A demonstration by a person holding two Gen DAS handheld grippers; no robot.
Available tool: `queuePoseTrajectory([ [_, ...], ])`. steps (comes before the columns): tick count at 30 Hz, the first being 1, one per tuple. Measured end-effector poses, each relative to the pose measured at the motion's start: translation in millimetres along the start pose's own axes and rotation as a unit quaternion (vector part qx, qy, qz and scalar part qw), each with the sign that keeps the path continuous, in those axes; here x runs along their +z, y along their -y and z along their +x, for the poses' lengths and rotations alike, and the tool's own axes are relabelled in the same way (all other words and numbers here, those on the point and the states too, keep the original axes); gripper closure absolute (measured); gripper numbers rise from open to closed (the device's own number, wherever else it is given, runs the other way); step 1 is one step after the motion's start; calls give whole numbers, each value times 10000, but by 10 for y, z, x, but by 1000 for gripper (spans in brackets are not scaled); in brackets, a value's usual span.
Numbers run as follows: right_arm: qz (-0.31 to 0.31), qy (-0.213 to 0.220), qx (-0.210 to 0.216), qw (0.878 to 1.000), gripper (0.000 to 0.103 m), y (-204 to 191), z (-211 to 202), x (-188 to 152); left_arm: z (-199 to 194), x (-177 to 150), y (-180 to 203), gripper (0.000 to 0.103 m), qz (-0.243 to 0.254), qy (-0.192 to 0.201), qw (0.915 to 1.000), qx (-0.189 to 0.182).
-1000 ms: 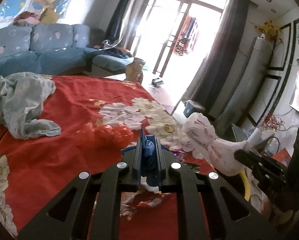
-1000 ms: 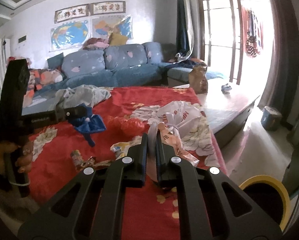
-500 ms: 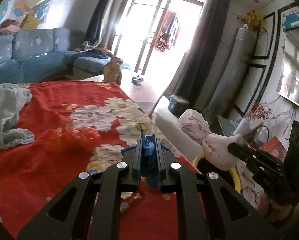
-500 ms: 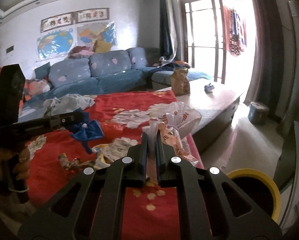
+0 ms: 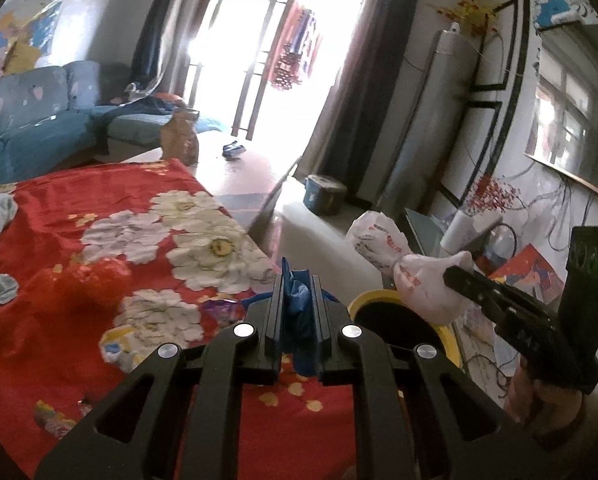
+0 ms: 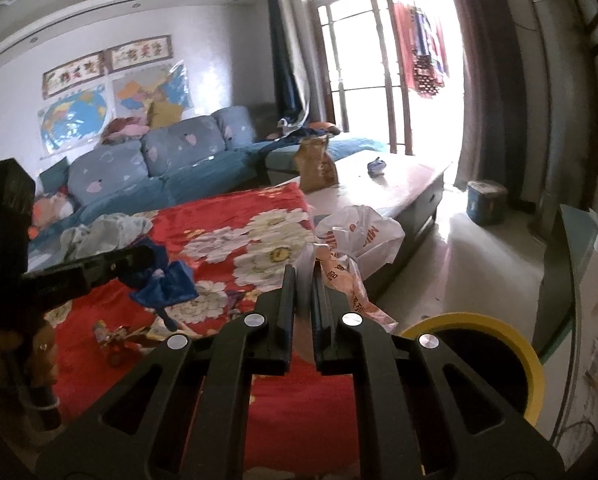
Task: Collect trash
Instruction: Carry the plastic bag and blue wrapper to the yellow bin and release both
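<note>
Red floral cloth (image 5: pixel 99 320) covers the worktop, w/ wrappers (image 6: pixel 115 340) lying loose on it. Yellow-rimmed bin (image 6: pixel 495 324) stands by its edge. Right tool (image 6: pixel 303 276) is clamped on white printed plastic bag (image 5: pixel 415 280), held above bin rim. Left tool (image 5: pixel 297 284) is pinched tight on blue crumpled bag (image 6: pixel 163 280) over cloth.

one blue bag (image 5: pixel 297 308), one white bag (image 5: pixel 415 280), one bin (image 6: pixel 495 328)
</note>
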State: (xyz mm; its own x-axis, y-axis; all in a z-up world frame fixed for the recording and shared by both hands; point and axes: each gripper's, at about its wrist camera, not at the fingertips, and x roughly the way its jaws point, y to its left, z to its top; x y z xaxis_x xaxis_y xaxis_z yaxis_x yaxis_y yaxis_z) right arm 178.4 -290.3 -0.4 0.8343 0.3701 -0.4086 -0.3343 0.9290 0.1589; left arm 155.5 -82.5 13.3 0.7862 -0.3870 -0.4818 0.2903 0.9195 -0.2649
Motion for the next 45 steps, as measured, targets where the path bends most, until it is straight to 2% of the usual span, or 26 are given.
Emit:
queuePoseTrajectory([
  [20, 706, 149, -717, 9948, 99, 683, -152, -74, 563, -170, 689, 92, 548, -476, 9955, -606],
  [26, 618, 127, -1041, 9926, 99, 781, -146, -141, 720, -242, 834, 92, 673, -618, 9931, -733],
  [35, 361, -181, -1386, 9895, 99, 867, 2, -506, 1157, -329, 1002, 92, 851, -987, 9882, -800],
  [41, 509, -418, -1567, 9854, 99, 1058, 62, -799, 1588, -403, 1186, 92, 990, -1311, 9825, -880],
  [45, 855, -589, -1499, 9832, 98, 1251, 97, -990, 1854, -467, 1345, 91, 1109, -1494, 9781, -937],
])
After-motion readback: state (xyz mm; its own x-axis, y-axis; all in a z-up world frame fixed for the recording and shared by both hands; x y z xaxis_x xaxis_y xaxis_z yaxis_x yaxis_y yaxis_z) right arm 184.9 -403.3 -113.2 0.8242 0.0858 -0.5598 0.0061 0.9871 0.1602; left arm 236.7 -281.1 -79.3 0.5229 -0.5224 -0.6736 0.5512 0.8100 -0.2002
